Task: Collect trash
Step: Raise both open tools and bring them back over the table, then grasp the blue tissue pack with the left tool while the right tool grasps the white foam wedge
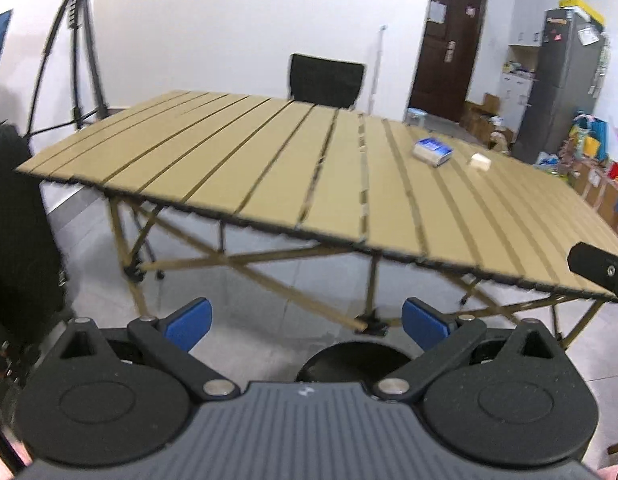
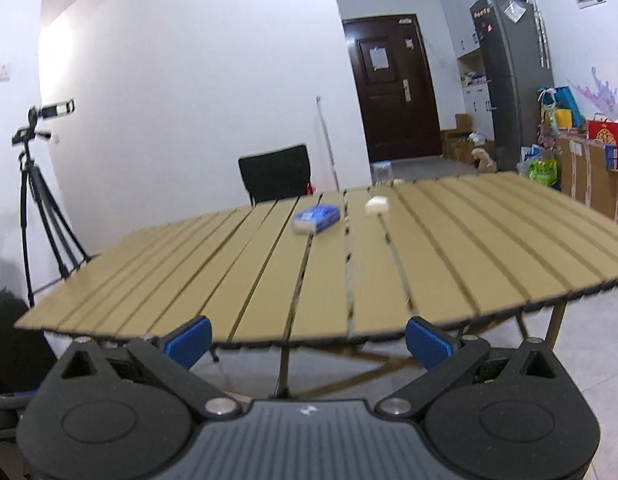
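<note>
A blue and white tissue pack [image 1: 433, 151] [image 2: 316, 219] lies on the far part of a tan slatted folding table [image 1: 269, 168] [image 2: 449, 264]. A small crumpled white scrap [image 1: 480, 161] [image 2: 377, 205] lies just right of it. My left gripper [image 1: 307, 326] is open with nothing between its blue pads, held below and in front of the table's near edge. My right gripper [image 2: 307, 340] is open too, level with the near edge, far short of both items. A black part of the right gripper [image 1: 601, 268] shows at the left wrist view's right edge.
A black chair [image 1: 327, 80] [image 2: 275, 178] stands behind the table. A tripod [image 1: 69, 52] [image 2: 41, 216] is at the left by the wall. A round black stool [image 1: 355, 362] sits below my left gripper. A grey fridge [image 2: 513, 80], boxes and bags crowd the right side.
</note>
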`<state>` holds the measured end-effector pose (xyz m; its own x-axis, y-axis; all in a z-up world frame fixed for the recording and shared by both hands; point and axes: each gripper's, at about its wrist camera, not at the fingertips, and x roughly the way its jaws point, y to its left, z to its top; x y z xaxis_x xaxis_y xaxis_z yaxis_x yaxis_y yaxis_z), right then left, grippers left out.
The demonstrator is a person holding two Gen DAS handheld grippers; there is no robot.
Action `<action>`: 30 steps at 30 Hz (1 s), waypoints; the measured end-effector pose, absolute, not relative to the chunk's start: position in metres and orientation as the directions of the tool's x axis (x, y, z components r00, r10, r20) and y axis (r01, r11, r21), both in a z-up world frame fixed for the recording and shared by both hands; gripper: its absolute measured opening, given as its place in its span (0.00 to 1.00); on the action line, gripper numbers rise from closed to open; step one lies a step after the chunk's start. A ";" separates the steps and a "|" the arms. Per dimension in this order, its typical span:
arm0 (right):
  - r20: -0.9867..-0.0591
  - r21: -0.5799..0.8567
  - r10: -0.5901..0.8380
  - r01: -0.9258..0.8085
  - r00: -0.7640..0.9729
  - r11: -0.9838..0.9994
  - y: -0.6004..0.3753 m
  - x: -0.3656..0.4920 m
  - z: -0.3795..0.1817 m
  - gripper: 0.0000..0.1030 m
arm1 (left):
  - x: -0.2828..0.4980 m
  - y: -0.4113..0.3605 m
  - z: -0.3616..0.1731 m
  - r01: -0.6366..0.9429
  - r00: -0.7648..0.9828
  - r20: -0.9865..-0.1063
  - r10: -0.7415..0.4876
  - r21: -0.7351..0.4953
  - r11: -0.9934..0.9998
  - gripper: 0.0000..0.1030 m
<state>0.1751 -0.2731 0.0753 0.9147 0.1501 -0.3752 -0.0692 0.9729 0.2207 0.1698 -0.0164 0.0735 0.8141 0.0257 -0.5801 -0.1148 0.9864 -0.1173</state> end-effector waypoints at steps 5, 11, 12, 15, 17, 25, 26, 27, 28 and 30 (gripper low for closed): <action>-0.358 0.259 0.151 -0.058 0.921 0.964 -0.299 0.200 0.092 1.00 | 0.198 -0.028 0.093 -0.098 0.816 -0.578 0.018 -0.107 0.989 1.00; -0.361 0.259 0.136 -0.041 0.923 0.965 -0.322 0.240 0.102 1.00 | 0.239 -0.038 0.111 -0.084 0.822 -0.569 -0.002 -0.125 0.989 1.00; -0.362 0.253 0.133 -0.040 0.922 0.967 -0.327 0.249 0.102 1.00 | 0.246 -0.040 0.113 -0.081 0.824 -0.566 -0.005 -0.128 0.988 1.00; -0.365 0.242 0.117 -0.028 0.924 0.970 -0.334 0.270 0.104 1.00 | 0.273 -0.045 0.117 -0.077 0.823 -0.568 -0.011 -0.131 0.988 1.00; -0.364 0.243 0.110 -0.020 0.925 0.970 -0.342 0.286 0.105 1.00 | 0.294 -0.053 0.119 -0.064 0.816 -0.578 -0.016 -0.118 0.991 1.00; -0.384 0.213 0.078 0.006 0.920 0.977 -0.356 0.341 0.098 1.00 | 0.362 -0.080 0.127 -0.025 0.814 -0.580 -0.038 -0.101 0.995 1.00; -0.385 0.209 0.075 0.007 0.920 0.978 -0.358 0.348 0.098 1.00 | 0.370 -0.085 0.128 -0.019 0.813 -0.580 -0.040 -0.095 0.995 1.00; -0.386 0.207 0.072 0.010 0.920 0.978 -0.360 0.355 0.098 1.00 | 0.378 -0.090 0.129 -0.011 0.815 -0.578 -0.042 -0.088 0.996 1.00; -0.386 0.205 0.068 0.014 0.920 0.979 -0.362 0.361 0.097 1.00 | 0.388 -0.096 0.129 0.001 0.817 -0.575 -0.047 -0.081 0.997 1.00; -0.387 0.207 0.062 0.021 0.920 0.978 -0.367 0.375 0.096 1.00 | 0.402 -0.106 0.129 0.015 0.817 -0.574 -0.051 -0.068 0.998 1.00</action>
<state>0.3749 -0.3670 0.0963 0.9201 0.0624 -0.3867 0.0208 0.9781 0.2072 0.4024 -0.1062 0.1289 0.8172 -0.0514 -0.5740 0.0152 0.9976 -0.0677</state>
